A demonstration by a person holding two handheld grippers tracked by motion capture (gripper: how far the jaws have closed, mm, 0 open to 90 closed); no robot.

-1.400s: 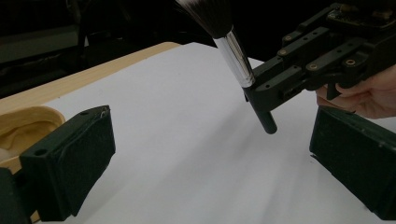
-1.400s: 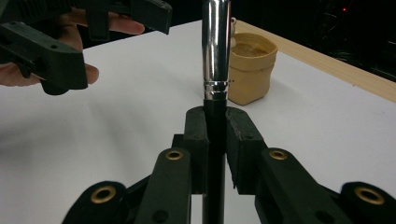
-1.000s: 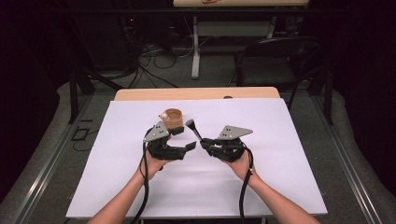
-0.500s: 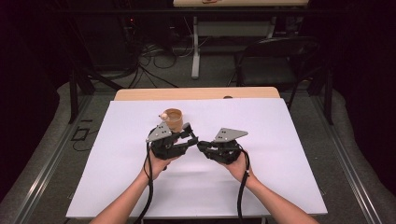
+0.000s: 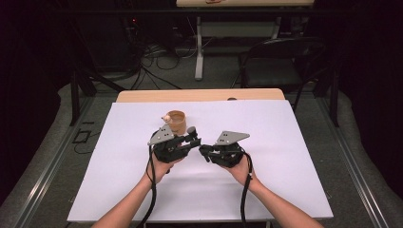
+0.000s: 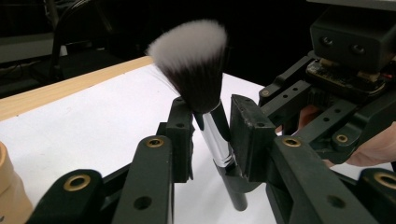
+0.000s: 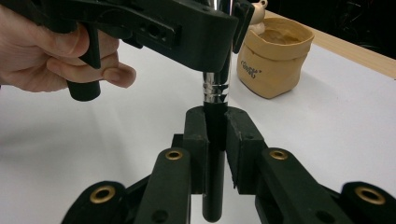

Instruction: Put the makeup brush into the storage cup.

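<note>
I see a makeup brush with a black handle, silver ferrule and white-tipped bristles (image 6: 205, 93) passing between my 2 tools near the middle of the white-covered table (image 5: 285, 142); my right gripper (image 7: 215, 126) is clamped on the black handle, its pads pressing both sides; my left gripper (image 6: 212, 135) has just been closing, and its pads now pinch the silver ferrule under the bristles; in the high view the left gripper (image 5: 190, 140) and right gripper (image 5: 205, 151) sit tip to tip; a small tan paper-like pot (image 5: 176, 121) stands just beyond the left gripper, farther from me.
</note>
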